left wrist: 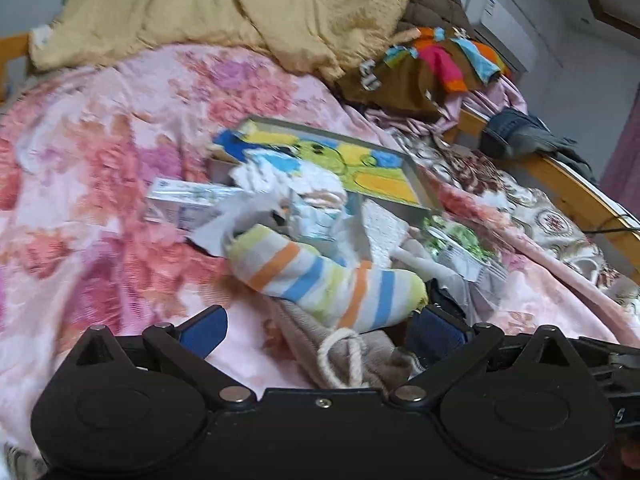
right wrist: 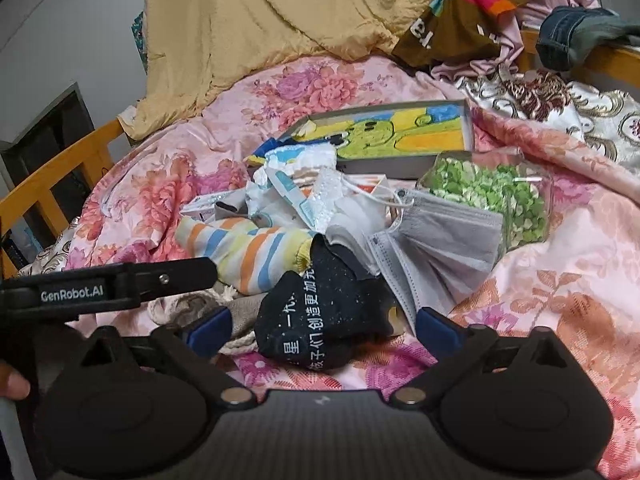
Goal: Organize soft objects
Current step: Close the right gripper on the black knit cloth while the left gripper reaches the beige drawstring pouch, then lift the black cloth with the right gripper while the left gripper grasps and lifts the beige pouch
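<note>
A pile of small items lies on a pink floral bedspread [left wrist: 100, 200]. My left gripper [left wrist: 320, 332] is open, its blue pads either side of a beige knit piece with a cream cord [left wrist: 348, 354]. Just ahead of it lies a striped sock [left wrist: 332, 280], also seen as the striped sock [right wrist: 248, 252] in the right wrist view. My right gripper [right wrist: 323, 331] is open around a black sock with white lettering [right wrist: 320, 320], with small gaps at both pads. One finger of the left gripper [right wrist: 180, 274] reaches in from the left, over the striped sock's edge. A grey face mask [right wrist: 440, 240] lies to the right.
A framed green cartoon drawing [right wrist: 400, 132] lies behind the pile, beside a clear bag of green pieces [right wrist: 492, 196] and crumpled white wrappers [right wrist: 296, 196]. A yellow quilt [right wrist: 260, 20] and heaped clothes [right wrist: 472, 12] fill the back. Wooden bed rails [right wrist: 60, 176] run along both sides.
</note>
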`<state>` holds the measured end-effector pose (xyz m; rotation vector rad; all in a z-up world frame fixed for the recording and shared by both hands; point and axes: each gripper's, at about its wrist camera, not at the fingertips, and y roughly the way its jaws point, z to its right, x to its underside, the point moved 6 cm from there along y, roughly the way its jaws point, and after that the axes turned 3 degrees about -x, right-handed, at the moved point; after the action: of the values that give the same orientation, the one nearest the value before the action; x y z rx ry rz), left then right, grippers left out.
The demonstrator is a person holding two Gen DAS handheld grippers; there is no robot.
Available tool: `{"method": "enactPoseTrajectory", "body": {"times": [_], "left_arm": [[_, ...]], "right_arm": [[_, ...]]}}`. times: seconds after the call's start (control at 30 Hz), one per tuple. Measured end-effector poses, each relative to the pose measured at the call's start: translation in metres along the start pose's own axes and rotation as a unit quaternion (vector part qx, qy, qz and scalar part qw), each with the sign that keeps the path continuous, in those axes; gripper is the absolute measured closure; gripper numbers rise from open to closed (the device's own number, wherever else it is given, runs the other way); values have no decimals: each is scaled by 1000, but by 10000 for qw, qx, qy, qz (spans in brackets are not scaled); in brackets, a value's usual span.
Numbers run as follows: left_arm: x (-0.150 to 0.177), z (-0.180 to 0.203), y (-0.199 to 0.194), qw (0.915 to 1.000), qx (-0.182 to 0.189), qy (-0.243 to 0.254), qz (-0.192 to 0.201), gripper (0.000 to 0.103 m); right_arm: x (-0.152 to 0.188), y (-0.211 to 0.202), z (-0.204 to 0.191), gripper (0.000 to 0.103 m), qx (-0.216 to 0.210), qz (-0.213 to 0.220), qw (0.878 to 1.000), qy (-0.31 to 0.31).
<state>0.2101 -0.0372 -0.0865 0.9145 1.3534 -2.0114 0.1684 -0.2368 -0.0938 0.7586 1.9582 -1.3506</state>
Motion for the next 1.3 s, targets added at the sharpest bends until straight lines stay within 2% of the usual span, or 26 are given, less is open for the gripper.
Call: {"method": "enactPoseTrajectory", "body": {"times": [0.1, 0.27, 0.47, 0.63, 0.73, 0.83, 0.9, 1.0, 1.2, 1.3], "left_arm": [[0, 0, 13, 9994, 203, 40, -262, 1], [9, -5, 26, 9965, 555, -184, -600, 4], [24, -15, 31, 9911, 739, -892, -652, 4], [25, -13, 32, 9912, 739, -864, -680, 9], [24, -16, 32, 9894, 687, -1061, -721, 15], [25, -17, 31, 9883, 711, -1157, -698, 27], [27, -14, 31, 9886, 719, -1105, -732, 40], [30, -11, 30, 9891, 679, -1071, -742, 51], [23, -12, 25, 9840, 278, -1458, -986, 69], [16, -9, 17, 9839, 59, -1474, -1005, 75]], "right_arm": [[2, 6, 0, 17, 12, -89, 9999, 49], [4, 10, 2, 26, -86, -116, 9998, 168], [5, 14, 4, 41, -265, -188, 9989, 334], [5, 17, 6, 59, -316, -226, 9982, 453], [5, 17, 6, 66, -392, -211, 9978, 498], [5, 18, 6, 77, -431, -210, 9974, 529], [5, 17, 6, 85, -461, -189, 9973, 548], [3, 12, 4, 90, -559, -73, 9970, 527], [-1, 3, -4, 94, -958, 175, 9941, 478], [-5, -5, -7, 94, -1145, 415, 9915, 466]]}}
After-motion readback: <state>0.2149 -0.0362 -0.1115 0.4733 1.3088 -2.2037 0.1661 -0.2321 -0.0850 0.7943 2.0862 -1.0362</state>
